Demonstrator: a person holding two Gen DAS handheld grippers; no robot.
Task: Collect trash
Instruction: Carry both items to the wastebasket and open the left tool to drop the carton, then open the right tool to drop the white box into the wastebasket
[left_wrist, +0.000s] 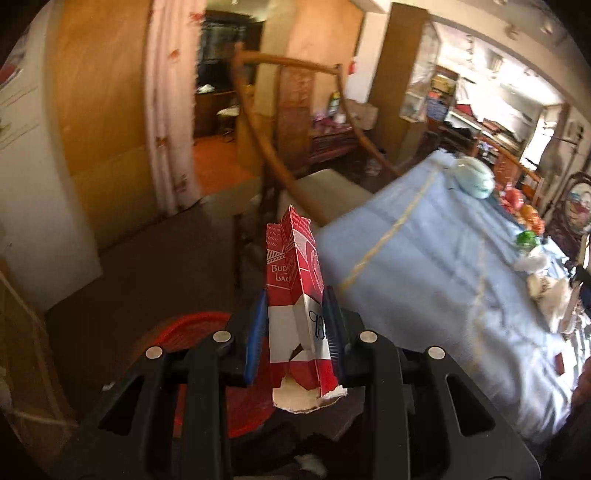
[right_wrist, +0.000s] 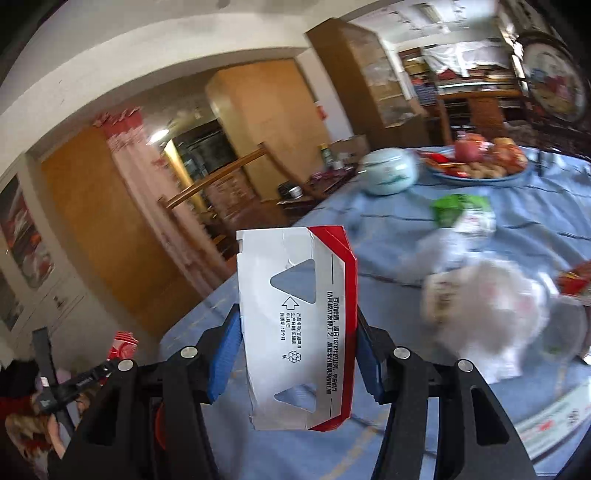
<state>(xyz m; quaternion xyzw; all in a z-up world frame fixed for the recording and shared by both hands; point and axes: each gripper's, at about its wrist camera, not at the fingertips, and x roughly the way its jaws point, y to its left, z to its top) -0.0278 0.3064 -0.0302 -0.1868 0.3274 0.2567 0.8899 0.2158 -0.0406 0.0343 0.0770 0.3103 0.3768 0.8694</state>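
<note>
My left gripper (left_wrist: 297, 321) is shut on a torn red and white beer carton piece (left_wrist: 295, 295), held in the air beside the blue-clothed table (left_wrist: 424, 266), above a red bin (left_wrist: 192, 328) on the floor. My right gripper (right_wrist: 297, 332) is shut on a flat white and red carton piece (right_wrist: 299, 332) with triangular cut-outs, held above the table (right_wrist: 369, 251). A crumpled white plastic bag (right_wrist: 491, 310) and a green-capped bottle (right_wrist: 458, 212) lie on the table to the right, blurred.
A pale teapot (right_wrist: 389, 171) and a plate of snacks (right_wrist: 480, 162) stand at the table's far side. A wooden chair (left_wrist: 295, 177) stands at the table's left edge. Wardrobes and a curtain line the far wall.
</note>
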